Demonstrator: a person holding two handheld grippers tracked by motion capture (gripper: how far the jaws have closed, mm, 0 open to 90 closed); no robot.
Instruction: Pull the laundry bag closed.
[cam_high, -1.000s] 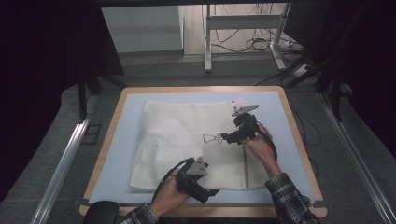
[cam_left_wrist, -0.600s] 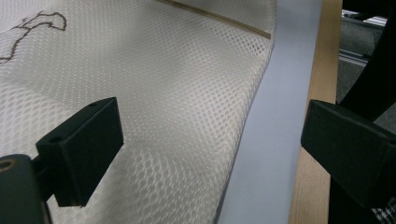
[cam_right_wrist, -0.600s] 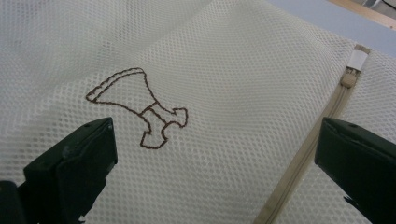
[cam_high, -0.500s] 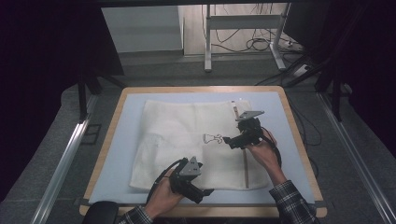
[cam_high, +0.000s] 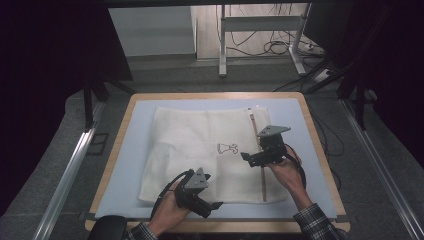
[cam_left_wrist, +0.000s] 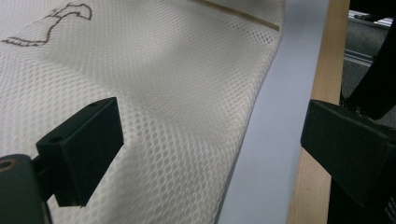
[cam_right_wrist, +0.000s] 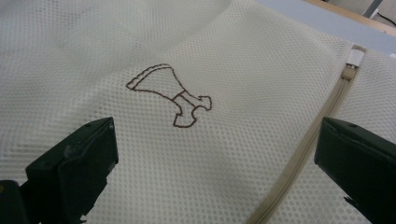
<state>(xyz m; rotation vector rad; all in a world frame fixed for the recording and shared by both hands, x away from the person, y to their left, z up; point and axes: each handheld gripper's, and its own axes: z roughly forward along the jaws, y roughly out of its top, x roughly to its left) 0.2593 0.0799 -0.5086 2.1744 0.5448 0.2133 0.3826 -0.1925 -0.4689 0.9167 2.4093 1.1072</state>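
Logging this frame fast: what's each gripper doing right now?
Left gripper: open, holding nothing, at the mesh laundry bag's near edge.
Right gripper: open, holding nothing, above the bag between its embroidered motif and zipper.

Left tool (cam_high: 216, 205) low and near, jaws spread wide. Right tool (cam_high: 246, 157) farther forward, jaws also wide apart, gripping nothing.

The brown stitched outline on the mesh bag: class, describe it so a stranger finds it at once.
On the wooden-rimmed table lies a cream mesh bag. Near the bag's middle, left of its tan zipper, sits the brown stitched outline, the only dark mark on the plain netting.
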